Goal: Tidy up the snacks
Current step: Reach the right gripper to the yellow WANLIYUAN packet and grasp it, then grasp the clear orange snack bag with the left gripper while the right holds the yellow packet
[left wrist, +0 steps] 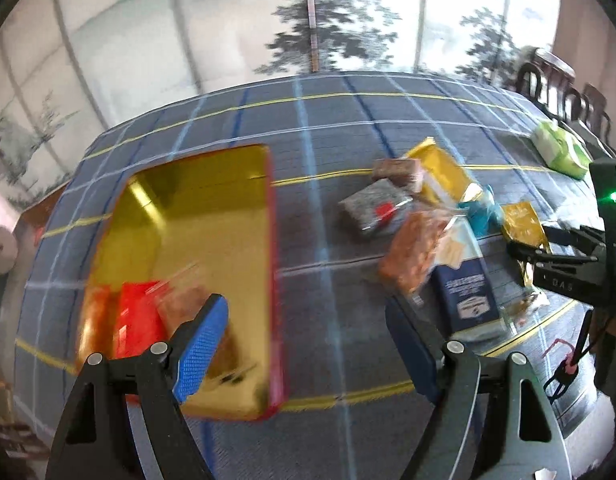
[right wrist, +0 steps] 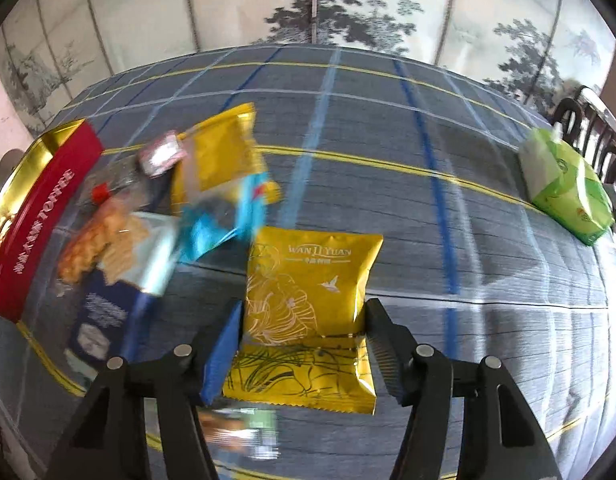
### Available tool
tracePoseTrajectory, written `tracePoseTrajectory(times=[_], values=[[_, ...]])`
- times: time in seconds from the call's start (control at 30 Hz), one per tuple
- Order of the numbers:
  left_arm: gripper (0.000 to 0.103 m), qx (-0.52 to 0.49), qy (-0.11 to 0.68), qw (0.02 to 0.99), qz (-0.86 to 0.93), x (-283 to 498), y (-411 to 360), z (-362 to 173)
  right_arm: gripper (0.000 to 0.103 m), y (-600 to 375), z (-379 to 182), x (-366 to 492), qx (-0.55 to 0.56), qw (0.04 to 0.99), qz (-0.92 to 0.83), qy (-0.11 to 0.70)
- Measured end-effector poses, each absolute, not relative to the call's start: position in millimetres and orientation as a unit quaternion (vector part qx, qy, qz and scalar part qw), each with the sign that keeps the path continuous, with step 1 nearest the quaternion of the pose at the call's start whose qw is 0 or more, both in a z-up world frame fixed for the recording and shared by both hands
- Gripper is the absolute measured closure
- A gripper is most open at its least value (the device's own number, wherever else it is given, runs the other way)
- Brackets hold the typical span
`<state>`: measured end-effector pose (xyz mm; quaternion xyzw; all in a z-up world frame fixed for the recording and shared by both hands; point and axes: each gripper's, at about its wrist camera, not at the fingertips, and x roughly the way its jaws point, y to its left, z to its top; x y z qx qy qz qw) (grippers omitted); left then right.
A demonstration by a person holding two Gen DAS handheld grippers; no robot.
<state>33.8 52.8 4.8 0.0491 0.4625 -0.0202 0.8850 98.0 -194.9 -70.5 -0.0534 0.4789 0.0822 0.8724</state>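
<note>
Blue-padded fingers of the left gripper stand spread wide with nothing between them, low in the left wrist frame over the checked tablecloth. One pad overlaps the near end of the gold-lined red tin, where a red packet lies. In the right wrist frame the right gripper holds a yellow snack packet between its fingers, both pads against the packet's side edges at frame centre. Loose snacks are heaped at left, and a green pack sits at upper right.
</note>
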Motion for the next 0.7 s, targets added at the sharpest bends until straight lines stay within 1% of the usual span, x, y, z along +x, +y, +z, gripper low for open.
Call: tracePoseTrajectory(times=[0.27,0.37,0.7], values=[[0.025,0.059,0.473,0.876,-0.074,65.4,27.5,-10.9,0.041,-256.4,-73.3,117.6,-0.022,0.890,0.030,0.455],[0.028,0.073,0.483,0.869,-0.081,74.8,19.7,-19.4,0.041,-272.8,-74.9,123.3,-0.015,0.896,0.015,0.444],[0.030,0.083,0.490,0.860,-0.112,89.7,3.7,-33.1,0.040,-287.6,-77.7,133.3,-0.015,0.906,0.019,0.423]])
